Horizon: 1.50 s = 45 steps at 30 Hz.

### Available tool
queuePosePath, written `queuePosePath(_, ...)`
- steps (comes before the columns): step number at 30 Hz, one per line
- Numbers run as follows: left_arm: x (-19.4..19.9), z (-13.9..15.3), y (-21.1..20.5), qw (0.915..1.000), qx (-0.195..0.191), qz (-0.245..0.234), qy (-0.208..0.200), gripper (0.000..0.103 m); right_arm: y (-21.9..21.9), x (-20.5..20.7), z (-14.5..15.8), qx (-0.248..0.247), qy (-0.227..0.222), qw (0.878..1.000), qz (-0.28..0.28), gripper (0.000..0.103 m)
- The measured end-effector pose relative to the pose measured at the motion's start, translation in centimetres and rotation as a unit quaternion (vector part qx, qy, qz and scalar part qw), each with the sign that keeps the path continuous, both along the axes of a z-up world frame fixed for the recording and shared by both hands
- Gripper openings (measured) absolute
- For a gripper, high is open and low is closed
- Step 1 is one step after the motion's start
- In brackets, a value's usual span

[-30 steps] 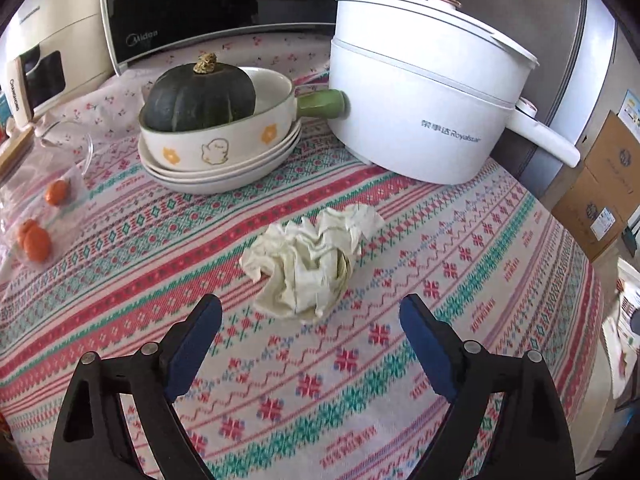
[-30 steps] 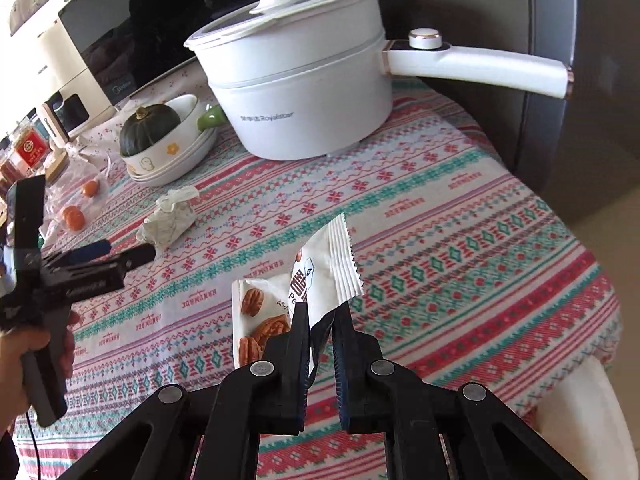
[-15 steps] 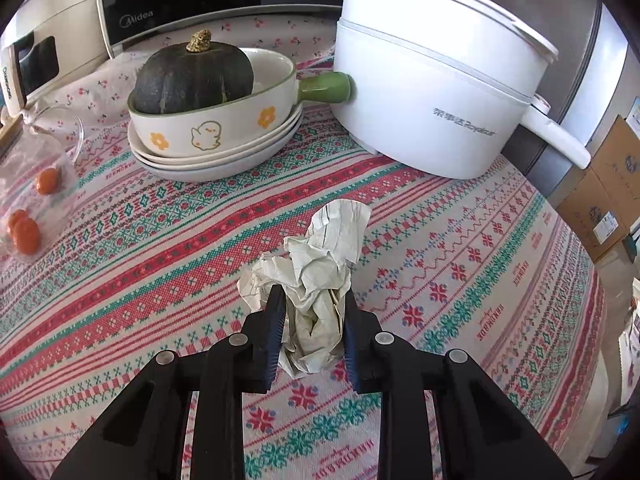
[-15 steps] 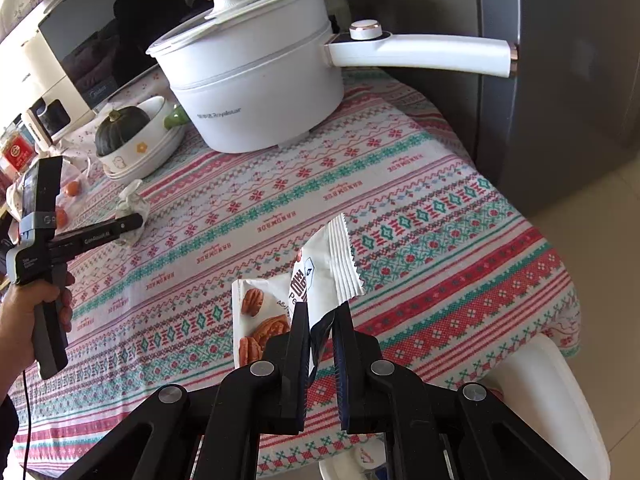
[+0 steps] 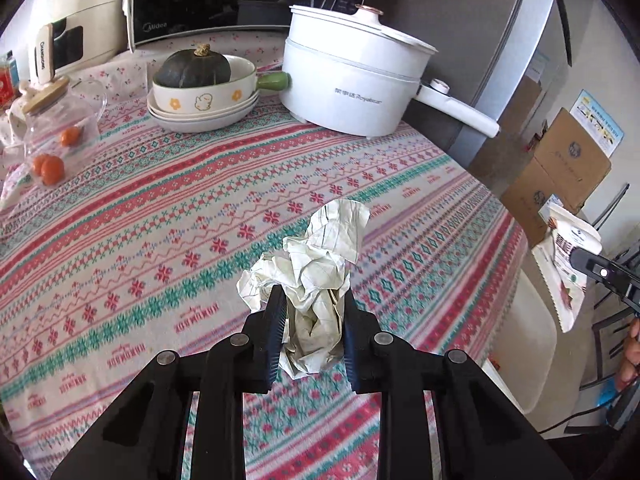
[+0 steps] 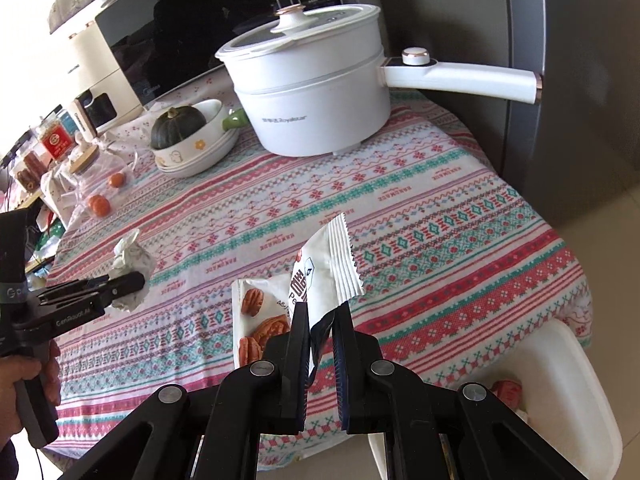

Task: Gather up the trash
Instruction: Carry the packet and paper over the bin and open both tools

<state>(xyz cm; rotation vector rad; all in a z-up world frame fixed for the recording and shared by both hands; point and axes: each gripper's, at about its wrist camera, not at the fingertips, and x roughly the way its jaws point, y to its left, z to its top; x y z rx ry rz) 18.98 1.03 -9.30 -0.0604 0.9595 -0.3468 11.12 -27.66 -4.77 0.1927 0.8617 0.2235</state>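
Pinching a crumpled ball of off-white paper [image 5: 312, 280] between its two black fingers, the left gripper [image 5: 312, 312] points forward over the patterned red, teal and white tablecloth [image 5: 160, 216]; the right wrist view shows a hand [image 6: 28, 376] wrapped around its handle and the paper held clear of the cloth. The wad is creased all over, with one flat flap sticking up beyond the fingertips. The right gripper [image 6: 322, 320] is clamped on a white nut-snack wrapper with a serrated edge and pictures of pecans [image 6: 304, 280], which stands up from the fingers above the near edge of the table. Below and to the right of it sits a white bin [image 6: 560, 380] beside the table, with something reddish inside. At the far side of the table stand a white electric pot with a long handle [image 5: 348, 80] and, just left of it, a dark green squash [image 5: 192, 70] in a cream bowl with a green handle [image 5: 208, 96] atop stacked plates. A clear bag of small orange fruits [image 5: 52, 160] lies at the left.
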Motion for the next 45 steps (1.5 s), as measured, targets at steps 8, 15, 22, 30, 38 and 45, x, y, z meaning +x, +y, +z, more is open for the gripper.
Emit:
queuePosePath(8,-6.2,1.3,-2.1,0.9988,-0.023,-0.042,-0.011,0.027,0.1,-3.3,-0.9,-0.032,-0.001,0.999,0.004,0.01)
queuePosePath(15,-8.7,1.1,-7.3,0.9945,-0.008,-0.103,-0.019,0.027,-2.6,-6.0,-2.1,-0.058,0.012,0.998,-0.015,0.01)
queuePosePath(22,-9.7,-0.6,-12.9,0.9874,-0.01,-0.158,-0.001,0.027,-8.1,-8.3,-3.5,-0.062,0.035,0.995,-0.068,0.01)
queuePosePath(30,-10.6,-2.9,-20.2,0.9745,-0.017,-0.222,0.026,0.028,-13.1,-9.9,-5.1,-0.064,0.07,0.988,-0.118,0.01)
queuePosePath(38,-11.5,-5.2,-25.1,0.9661,-0.019,-0.255,0.033,0.03,-15.7,-10.7,-6.7,-0.07,0.099,0.982,-0.147,0.01)
queuePosePath(45,-11.6,-6.2,-27.1,0.9602,-0.015,-0.276,0.036,0.078,-16.9,-10.8,-7.2,-0.071,0.112,0.978,-0.159,0.011)
